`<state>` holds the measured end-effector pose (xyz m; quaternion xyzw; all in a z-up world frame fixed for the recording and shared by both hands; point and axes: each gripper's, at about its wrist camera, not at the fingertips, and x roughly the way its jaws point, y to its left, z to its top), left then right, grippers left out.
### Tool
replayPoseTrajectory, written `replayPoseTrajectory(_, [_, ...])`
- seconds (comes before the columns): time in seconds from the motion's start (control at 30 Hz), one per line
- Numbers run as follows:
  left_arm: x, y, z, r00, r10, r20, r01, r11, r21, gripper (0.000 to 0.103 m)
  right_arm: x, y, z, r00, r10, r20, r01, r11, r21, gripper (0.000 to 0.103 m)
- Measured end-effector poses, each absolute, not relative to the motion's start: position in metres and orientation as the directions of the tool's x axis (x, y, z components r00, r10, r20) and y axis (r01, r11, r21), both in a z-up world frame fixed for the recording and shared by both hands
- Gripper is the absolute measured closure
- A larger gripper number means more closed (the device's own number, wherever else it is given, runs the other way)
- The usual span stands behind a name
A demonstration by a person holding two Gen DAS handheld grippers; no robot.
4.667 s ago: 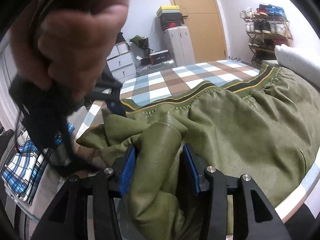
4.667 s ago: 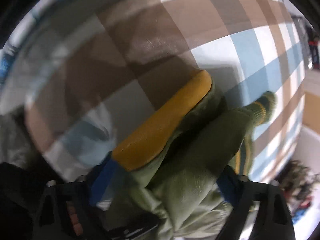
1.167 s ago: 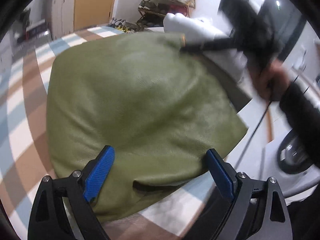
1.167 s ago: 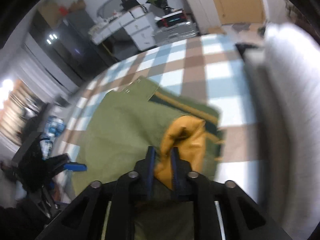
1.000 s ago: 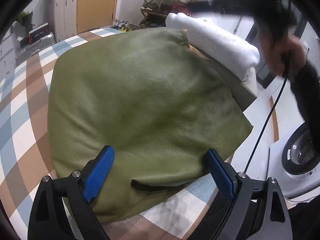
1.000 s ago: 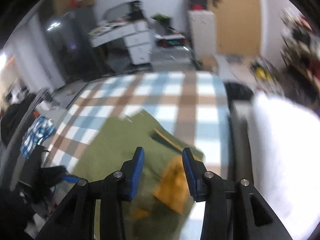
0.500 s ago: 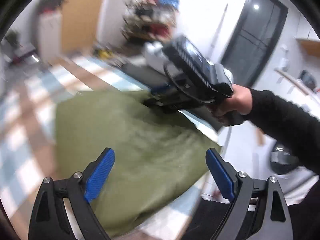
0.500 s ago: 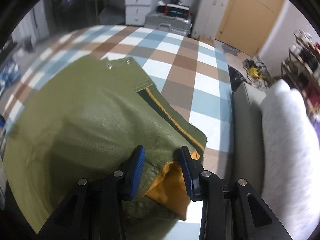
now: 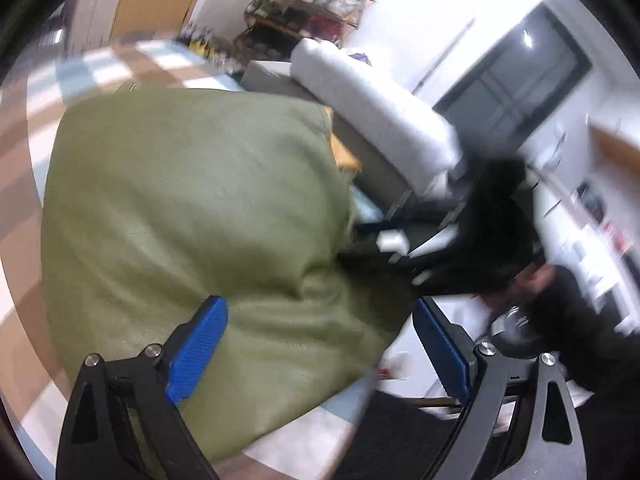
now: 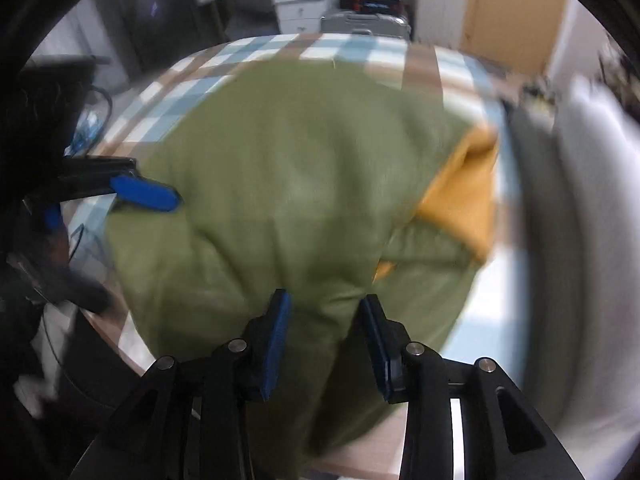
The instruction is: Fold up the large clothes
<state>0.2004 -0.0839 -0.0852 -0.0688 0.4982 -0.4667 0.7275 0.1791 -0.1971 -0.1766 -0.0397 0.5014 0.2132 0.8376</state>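
Note:
An olive green jacket (image 9: 192,216) lies folded on the checked table; its orange lining (image 10: 464,200) shows at the right edge. My left gripper (image 9: 320,344) is open wide, its jaws straddling the jacket's near edge without pinching it. It also shows in the right wrist view (image 10: 144,194) at the jacket's left side. My right gripper (image 10: 324,328) has its jaws partly closed around a raised fold of the jacket at its near edge. In the left wrist view the right gripper (image 9: 400,248) reaches in from the right. Both views are blurred.
The checked tablecloth (image 10: 280,48) covers the table. A white rolled cushion (image 9: 372,108) and grey box lie along the table's right side. A shoe rack (image 9: 304,4) and a wooden door (image 10: 508,8) stand behind. Drawers and cases (image 10: 360,4) stand beyond the table.
My right gripper has dropped to the jacket's near edge and closed around a fold. My left gripper has stayed open and come closer to the jacket.

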Motion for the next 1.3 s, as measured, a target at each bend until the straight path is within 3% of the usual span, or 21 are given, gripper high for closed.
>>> replayPoseTrajectory(0.1, [0.214,-0.088,-0.06,0.097,-0.741,-0.665,0.613,0.57,-0.547,0.013,0.174,-0.227,-0.19,0.44,0.467,-0.767,-0.3,0.881,0.365,0.067])
replayPoseTrajectory(0.23, [0.245,-0.115,-0.038,0.136,-0.723,-0.677,0.685,0.562,-0.463,0.012,0.15,-0.218,-0.194,0.536,0.42,-0.732,-0.293,0.906,0.306,0.066])
replayPoseTrajectory(0.33, [0.273,-0.141,-0.083,0.021,-0.658,-0.752,0.622,0.598,-0.506,0.013,0.135,-0.219,-0.193,0.55,0.427,-0.718,-0.267,0.904,0.332,0.067])
replayPoseTrajectory(0.47, [0.259,-0.149,-0.093,0.103,-0.61,-0.786,0.691,0.612,-0.385,0.011,0.116,-0.232,-0.175,0.602,0.438,-0.667,-0.243,0.897,0.369,0.065])
replayPoseTrajectory(0.53, [0.254,-0.152,-0.087,0.125,-0.587,-0.8,0.711,0.615,-0.34,0.011,0.118,-0.231,-0.191,0.568,0.425,-0.705,-0.209,0.903,0.375,0.062])
replayPoseTrajectory(0.63, [0.254,-0.131,-0.07,0.103,-0.588,-0.802,0.682,0.629,-0.373,0.01,0.125,-0.231,-0.206,0.532,0.445,-0.72,-0.204,0.893,0.401,0.062])
replayPoseTrajectory(0.73, [0.255,-0.086,-0.06,0.22,-0.582,-0.783,0.631,0.697,-0.341,0.008,0.125,-0.243,-0.179,0.539,0.475,-0.696,-0.221,0.877,0.427,0.062])
replayPoseTrajectory(0.77, [0.257,-0.074,-0.06,0.253,-0.566,-0.785,0.608,0.724,-0.326,0.008,0.126,-0.252,-0.171,0.572,0.478,-0.667,-0.215,0.871,0.441,0.059])
replayPoseTrajectory(0.8, [0.261,-0.059,-0.067,0.277,-0.535,-0.798,0.57,0.76,-0.312,0.008,0.126,-0.261,-0.163,0.606,0.466,-0.645,-0.196,0.873,0.447,0.048])
replayPoseTrajectory(0.87, [0.273,-0.03,-0.09,0.228,-0.544,-0.808,0.481,0.784,-0.392,0.008,0.137,-0.277,-0.155,0.646,0.426,-0.633,-0.146,0.883,0.446,0.038])
replayPoseTrajectory(1.0, [0.29,-0.002,-0.138,0.102,-0.625,-0.774,0.328,0.756,-0.567,0.009,0.168,-0.285,-0.178,0.627,0.35,-0.696,0.01,0.89,0.456,0.038])
replayPoseTrajectory(1.07, [0.289,0.001,-0.153,0.048,-0.679,-0.732,0.295,0.71,-0.639,0.009,0.188,-0.285,-0.202,0.551,0.379,-0.743,0.067,0.868,0.492,0.039])
replayPoseTrajectory(1.23, [0.274,-0.005,-0.16,0.06,-0.688,-0.723,0.361,0.69,-0.627,0.009,0.191,-0.277,-0.224,0.483,0.521,-0.703,0.009,0.8,0.599,0.046])
replayPoseTrajectory(1.3, [0.27,0.002,-0.162,0.058,-0.704,-0.708,0.338,0.681,-0.65,0.009,0.195,-0.268,-0.224,0.462,0.521,-0.718,-0.021,0.816,0.578,0.046])
